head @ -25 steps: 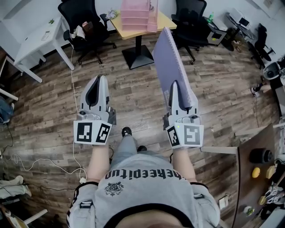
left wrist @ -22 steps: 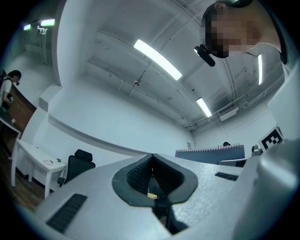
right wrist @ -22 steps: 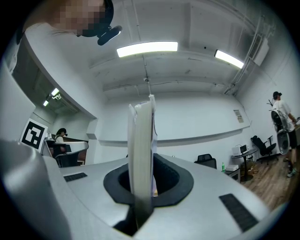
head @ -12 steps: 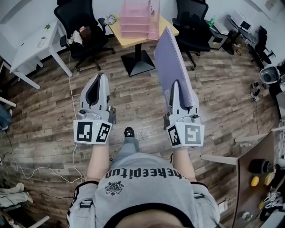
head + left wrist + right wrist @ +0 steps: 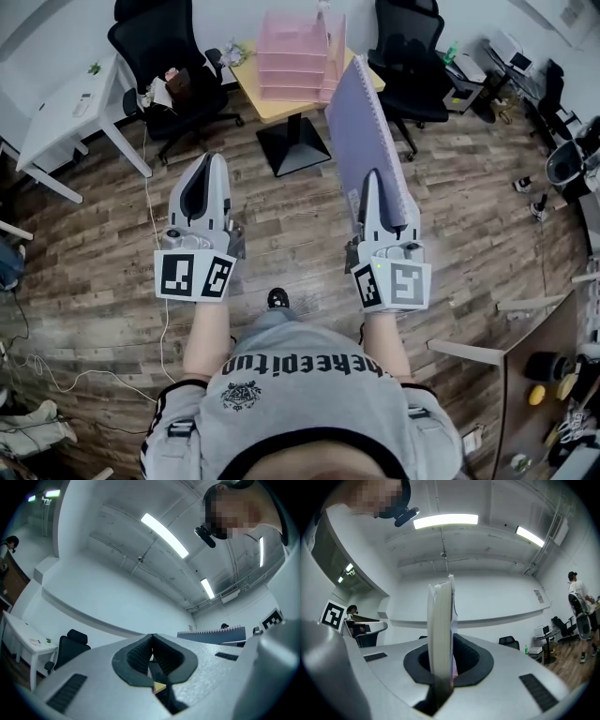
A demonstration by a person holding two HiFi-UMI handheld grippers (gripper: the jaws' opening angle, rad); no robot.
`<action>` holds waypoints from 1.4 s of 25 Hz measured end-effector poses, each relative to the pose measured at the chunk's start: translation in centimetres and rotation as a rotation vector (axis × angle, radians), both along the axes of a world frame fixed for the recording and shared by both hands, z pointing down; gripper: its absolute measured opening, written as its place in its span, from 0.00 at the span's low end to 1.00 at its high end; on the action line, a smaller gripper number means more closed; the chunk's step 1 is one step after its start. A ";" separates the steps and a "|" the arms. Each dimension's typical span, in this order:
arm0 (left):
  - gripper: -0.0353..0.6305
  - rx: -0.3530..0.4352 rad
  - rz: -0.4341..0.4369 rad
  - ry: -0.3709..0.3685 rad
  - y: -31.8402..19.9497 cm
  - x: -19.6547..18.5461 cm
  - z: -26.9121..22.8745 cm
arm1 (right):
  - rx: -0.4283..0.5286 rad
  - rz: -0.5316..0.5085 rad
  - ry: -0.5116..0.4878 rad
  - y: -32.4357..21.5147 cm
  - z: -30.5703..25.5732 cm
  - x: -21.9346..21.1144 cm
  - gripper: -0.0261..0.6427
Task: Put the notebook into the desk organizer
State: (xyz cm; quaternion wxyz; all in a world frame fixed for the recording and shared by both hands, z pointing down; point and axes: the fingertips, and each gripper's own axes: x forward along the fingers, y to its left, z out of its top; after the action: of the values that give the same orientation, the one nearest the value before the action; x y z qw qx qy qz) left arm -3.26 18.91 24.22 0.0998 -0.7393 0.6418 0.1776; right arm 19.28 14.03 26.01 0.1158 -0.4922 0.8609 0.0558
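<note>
My right gripper (image 5: 368, 180) is shut on the lower edge of a purple spiral notebook (image 5: 361, 131). It holds the notebook upright, on edge, and tilted away from me. In the right gripper view the notebook's page edge (image 5: 440, 630) rises from between the jaws of the right gripper (image 5: 443, 648). The pink desk organizer (image 5: 298, 54), a stack of trays, stands on a small wooden table (image 5: 251, 89) ahead, beyond the notebook's top. My left gripper (image 5: 208, 161) is level with the right one, shut and empty. In its own view the left gripper (image 5: 151, 638) has its jaws together, with the notebook (image 5: 213, 634) to its right.
Black office chairs (image 5: 159, 47) (image 5: 408, 42) flank the small table, which stands on a black pedestal base (image 5: 292, 145). A white desk (image 5: 70, 108) is at the left and a cable (image 5: 153, 202) trails over the wood floor. A dark table (image 5: 539, 347) with small items is at the lower right.
The table with the organizer has drawn closer and lower in the head view. Both grippers have gone forward together, and the notebook stays gripped the same way.
</note>
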 end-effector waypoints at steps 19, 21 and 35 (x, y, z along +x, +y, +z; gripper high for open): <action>0.06 0.022 0.045 -0.008 -8.6 -6.0 -0.1 | 0.008 0.054 -0.004 -7.4 0.1 -5.4 0.08; 0.06 0.023 0.046 -0.009 -9.0 -6.3 -0.1 | 0.004 0.057 -0.003 -7.8 0.2 -5.5 0.08; 0.06 0.012 0.019 -0.013 -15.9 -9.0 0.3 | 0.000 0.055 -0.025 -15.5 0.6 -7.5 0.08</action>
State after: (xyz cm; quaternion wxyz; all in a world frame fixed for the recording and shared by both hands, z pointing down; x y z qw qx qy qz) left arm -12.29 3.04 24.53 0.1066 -0.7458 0.6332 0.1774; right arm 11.75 -1.44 26.56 0.1247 -0.5165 0.8455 0.0529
